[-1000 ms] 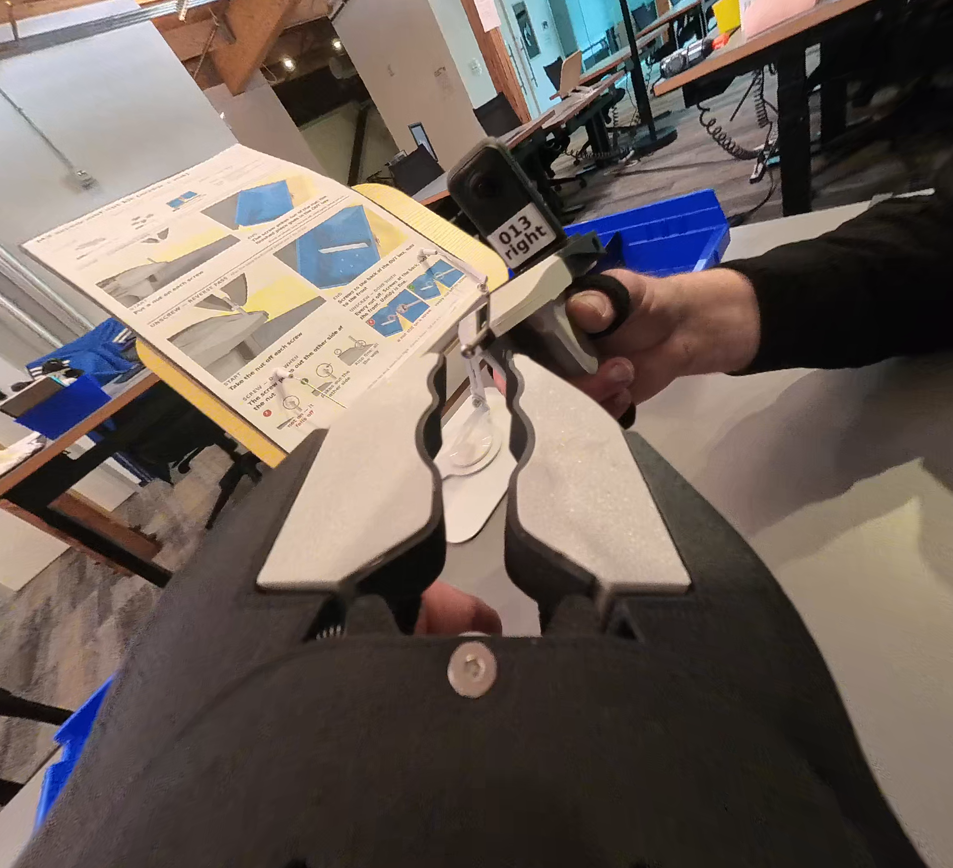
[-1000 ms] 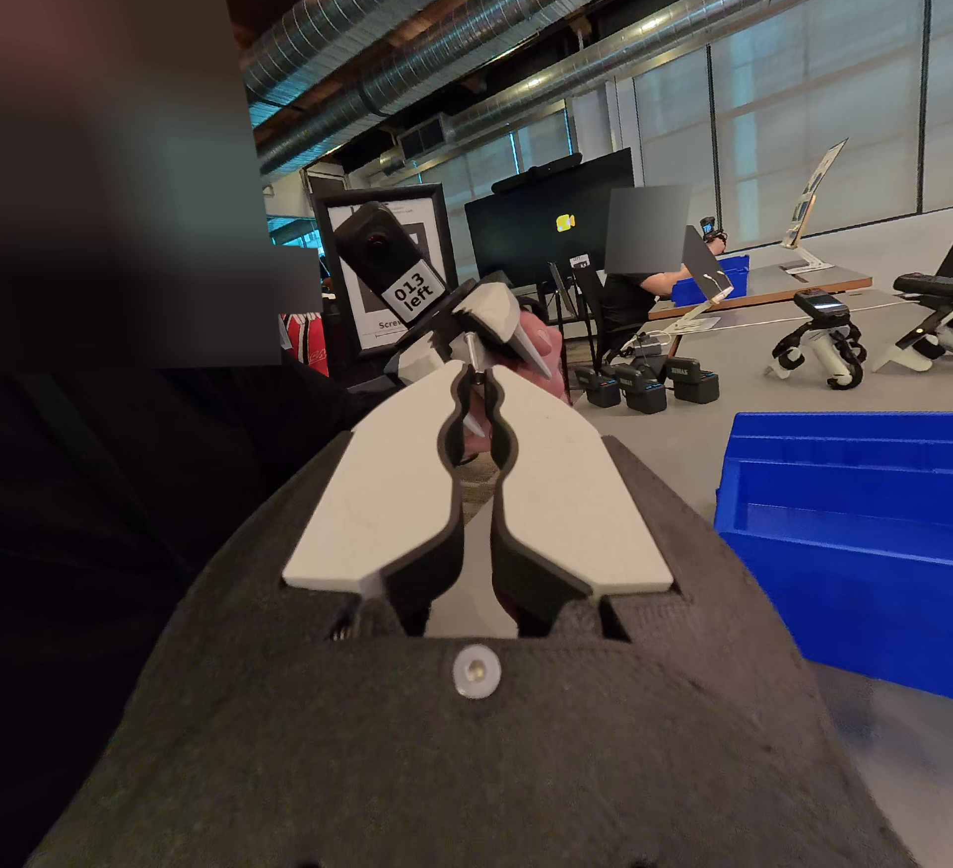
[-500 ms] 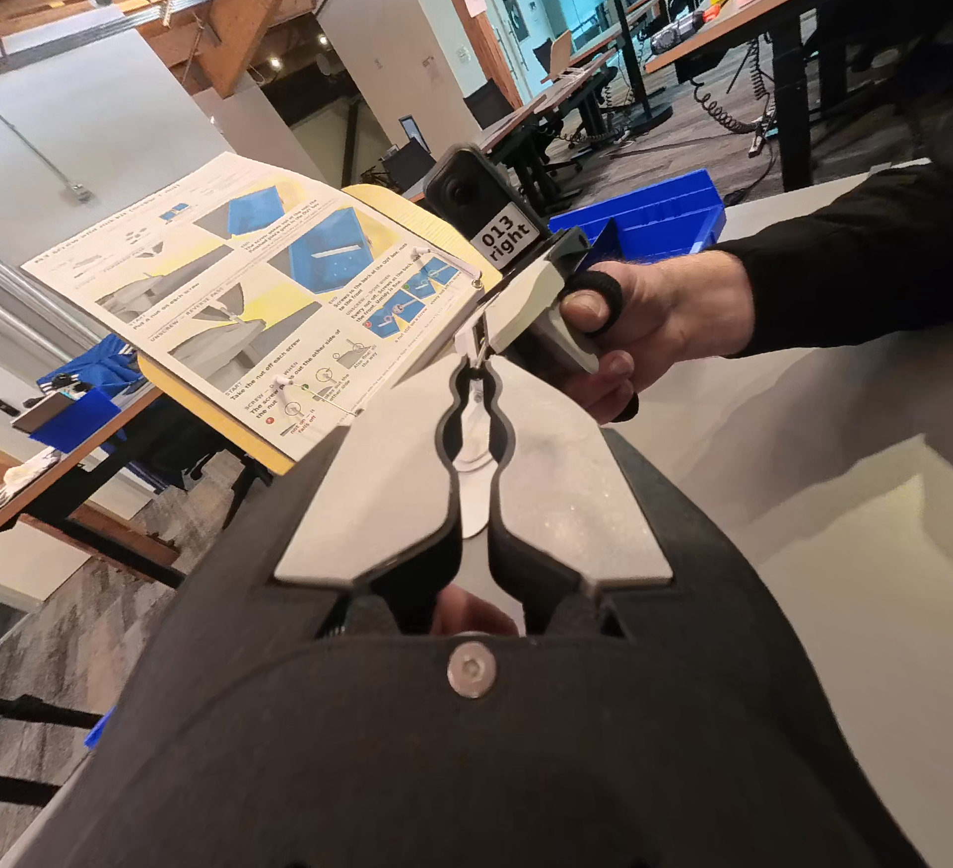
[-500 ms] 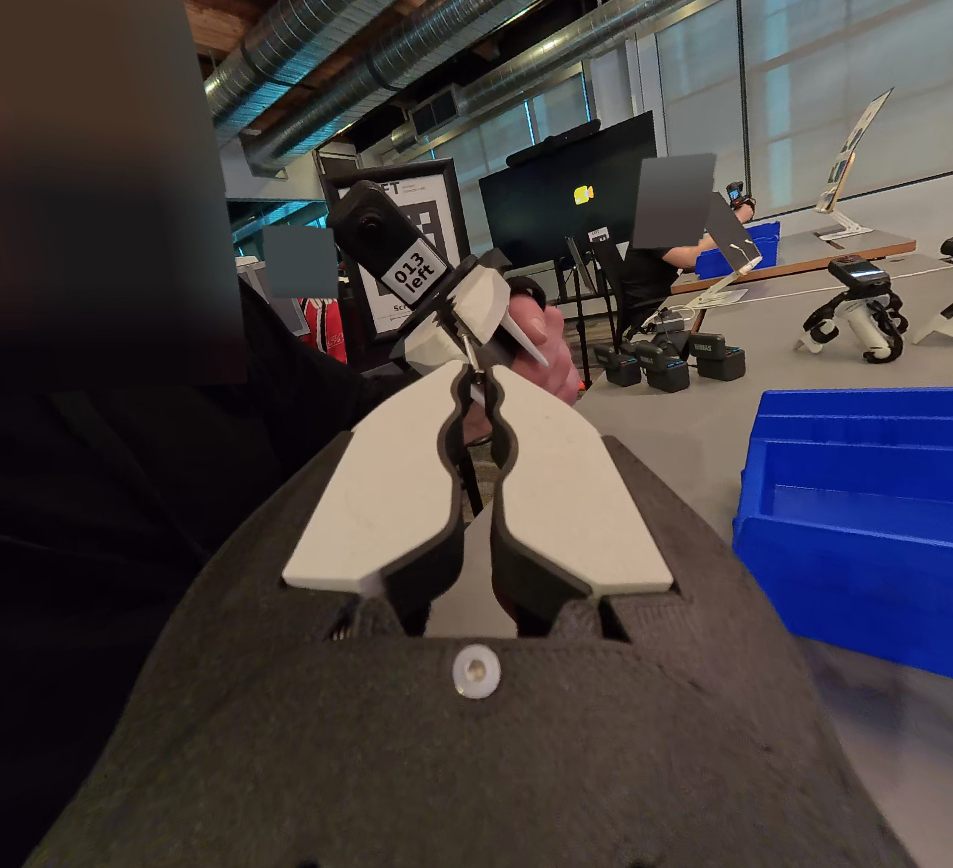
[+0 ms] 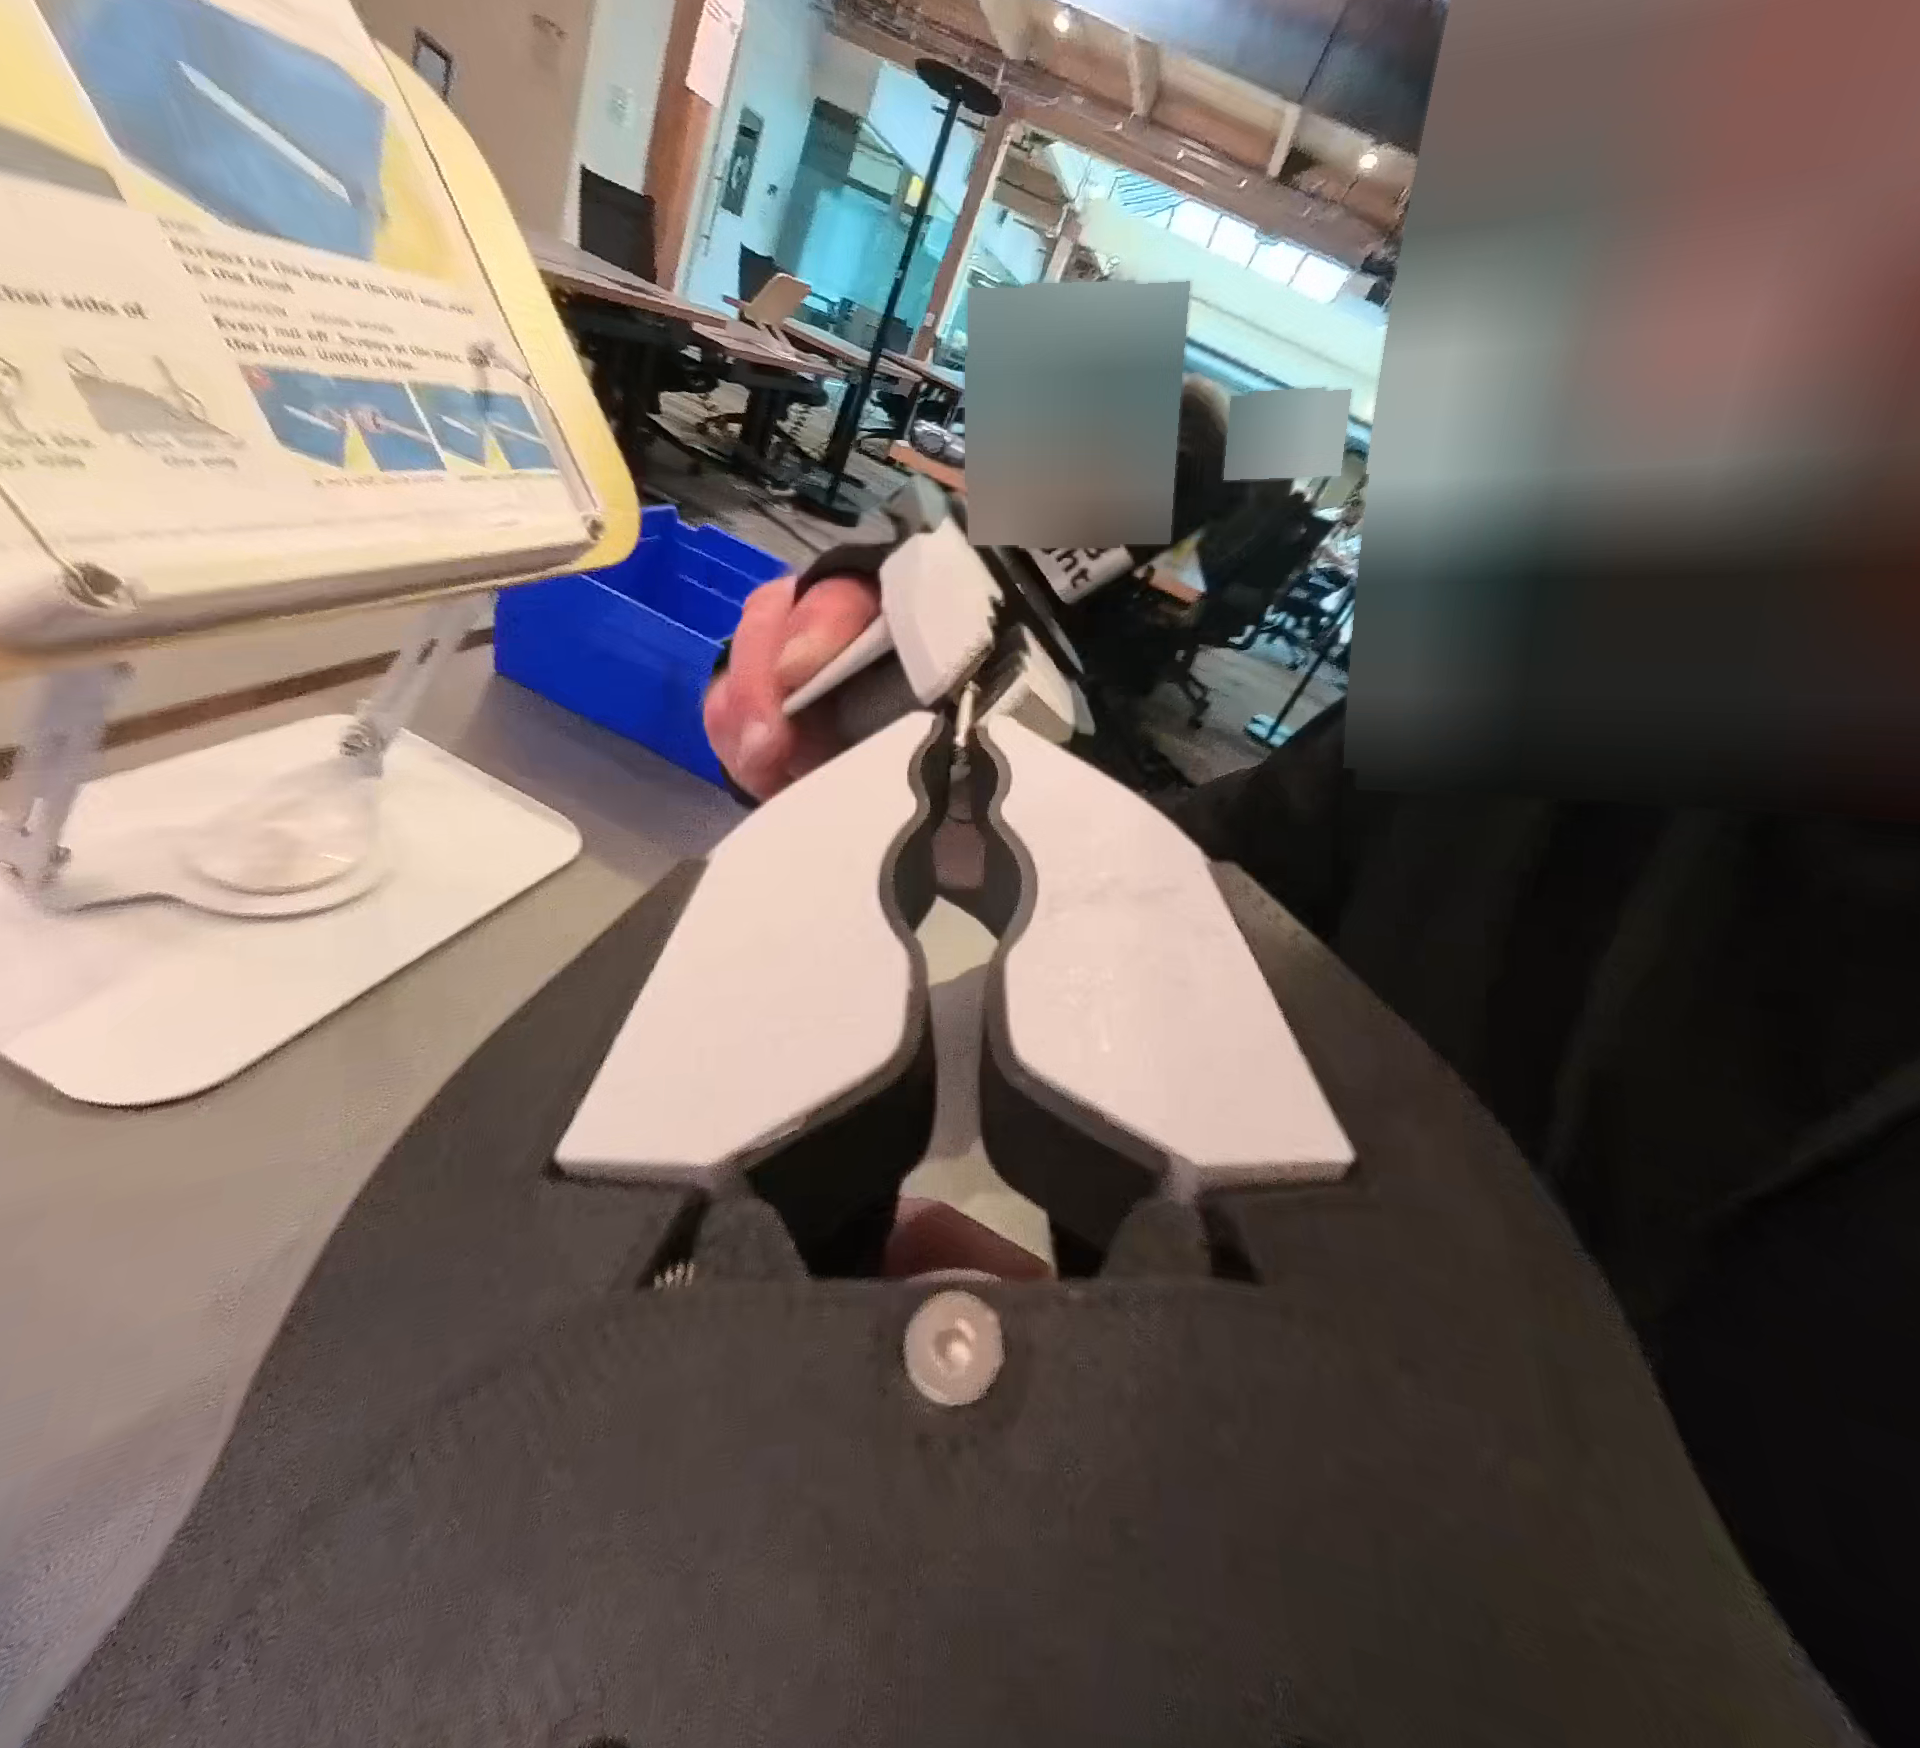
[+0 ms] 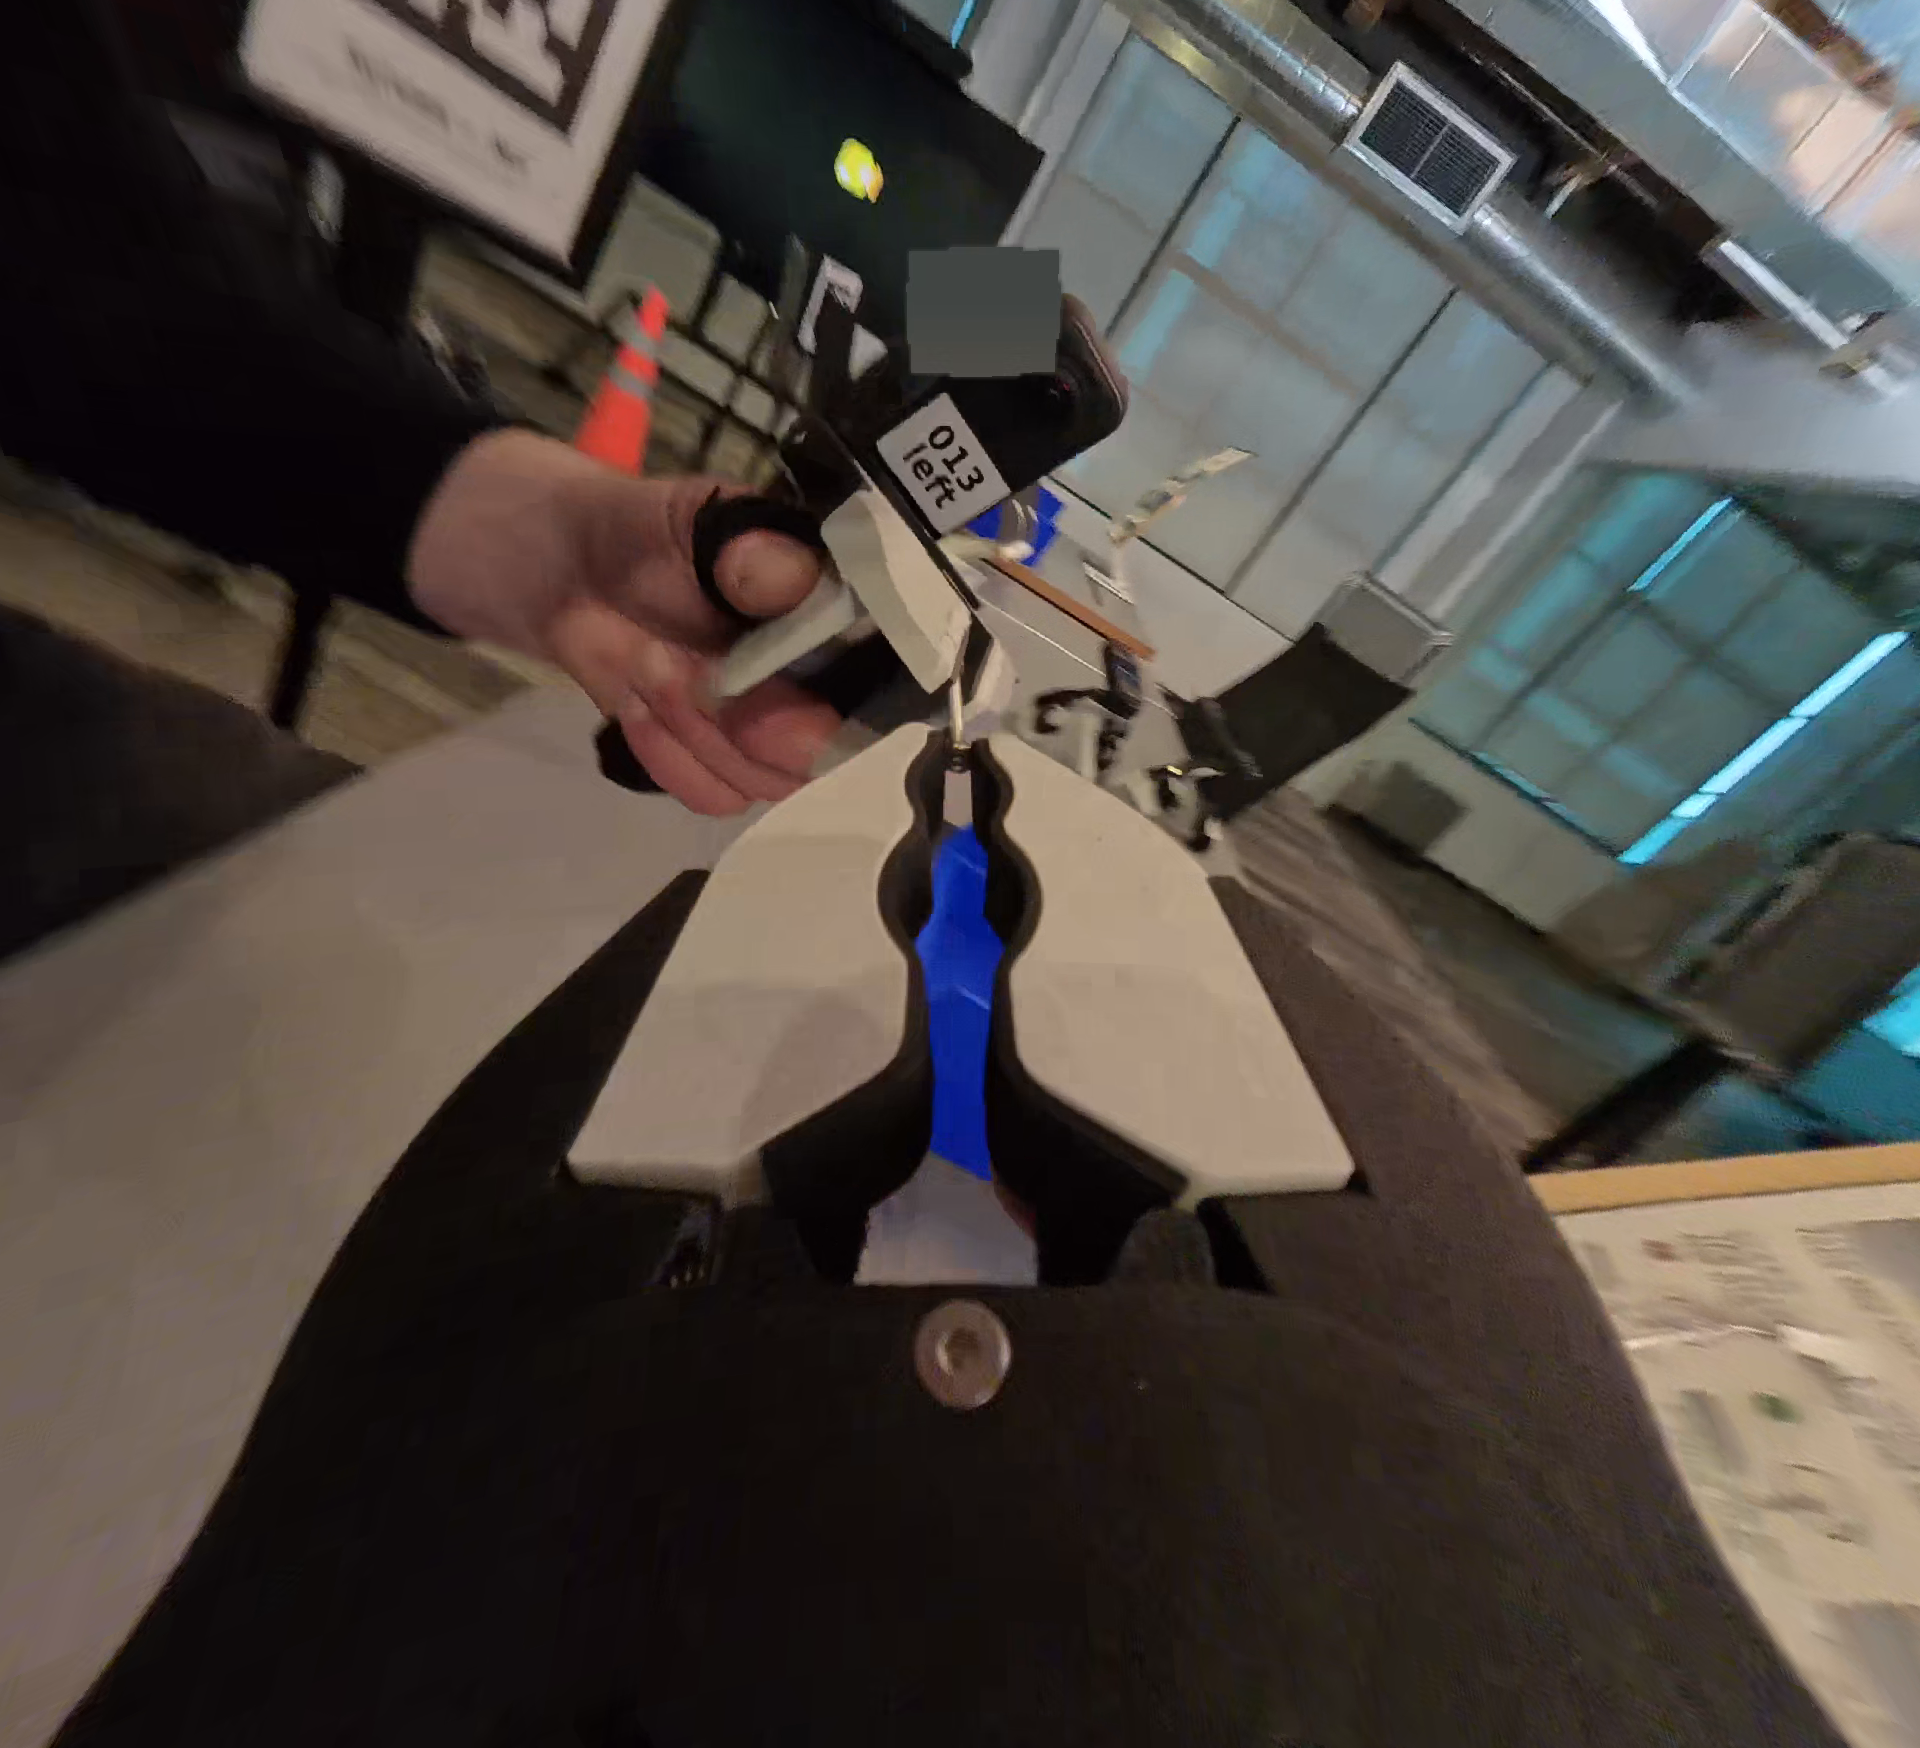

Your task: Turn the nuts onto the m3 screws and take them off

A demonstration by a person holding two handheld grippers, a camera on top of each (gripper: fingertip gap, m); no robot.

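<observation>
The two grippers meet tip to tip above the grey bench [image 5: 156, 1231], each pinching one end of a thin m3 screw [image 5: 964, 724] that spans the small gap between them. In the left wrist view the left gripper [image 5: 958, 742] has its jaws drawn together on the near end of the screw, and the right gripper [image 5: 982, 659] faces it, held by the person's right hand [image 5: 795, 675]. This view alone shows the instruction sheet [image 5: 208, 275] on its clear stand [image 5: 239, 825] at the bench's left side, and the blue bin [image 5: 634, 628] behind it toward the far edge. The right wrist view shows the reverse: the right gripper [image 6: 961, 748] with jaws closed on its end of the screw [image 6: 958, 711], the left gripper [image 6: 961, 659] opposite in the left hand [image 6: 644, 618], index finger through the black trigger loop. Whether a nut sits on the screw is too small to tell in either view. Only this view shows an orange cone [image 6: 629, 384] on the floor beyond the bench, and a strip of the blue bin [image 6: 961, 992] seen between the fingers.
</observation>
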